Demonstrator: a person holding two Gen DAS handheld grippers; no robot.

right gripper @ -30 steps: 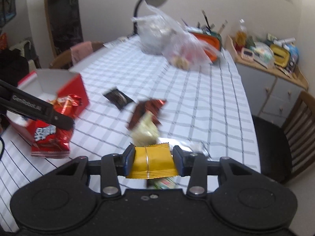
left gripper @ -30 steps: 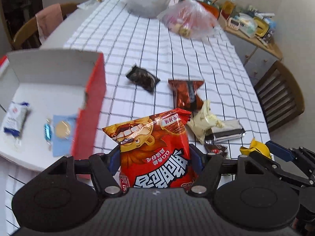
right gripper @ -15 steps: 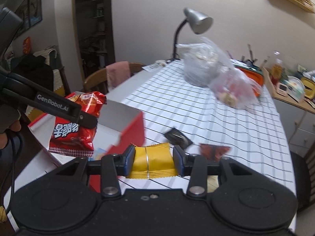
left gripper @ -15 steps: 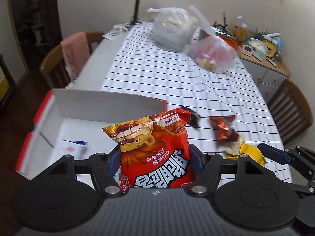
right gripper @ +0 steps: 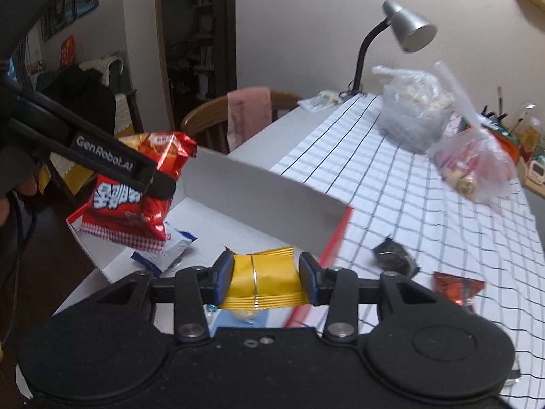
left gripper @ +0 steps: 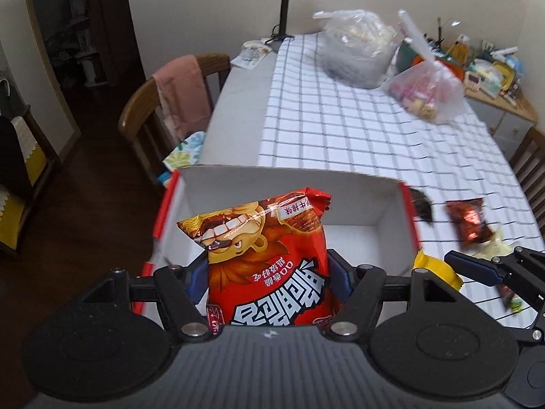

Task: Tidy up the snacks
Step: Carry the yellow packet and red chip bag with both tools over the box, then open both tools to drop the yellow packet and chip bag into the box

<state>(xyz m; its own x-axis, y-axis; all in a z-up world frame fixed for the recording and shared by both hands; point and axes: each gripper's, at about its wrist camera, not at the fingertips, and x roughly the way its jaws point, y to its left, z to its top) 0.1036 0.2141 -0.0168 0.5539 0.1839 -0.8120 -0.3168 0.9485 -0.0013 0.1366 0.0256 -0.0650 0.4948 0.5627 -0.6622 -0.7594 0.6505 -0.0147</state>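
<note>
Over the open box now, you have the red snack bag clamped in your left gripper, and that is the change that counts: a second ago this bag hung above the checked tablecloth with the box off at nine o'clock, and now the white floor of the box lies straight behind it at twelve. Your right gripper has come across too, jaws clenched on the yellow packet, which now sits over the box's near corner with the red wall just at two o'clock. So both snacks look ready to drop in. Inside the box a blue-and-white packet lies flat already, just under the red bag. Left behind on the cloth, a dark wrapper and a brown-red one wait at three o'clock, well apart from the box. Both your grippers tilt down and forward, left steeper, its arm reaching in from nine o'clock in the right wrist view.
</note>
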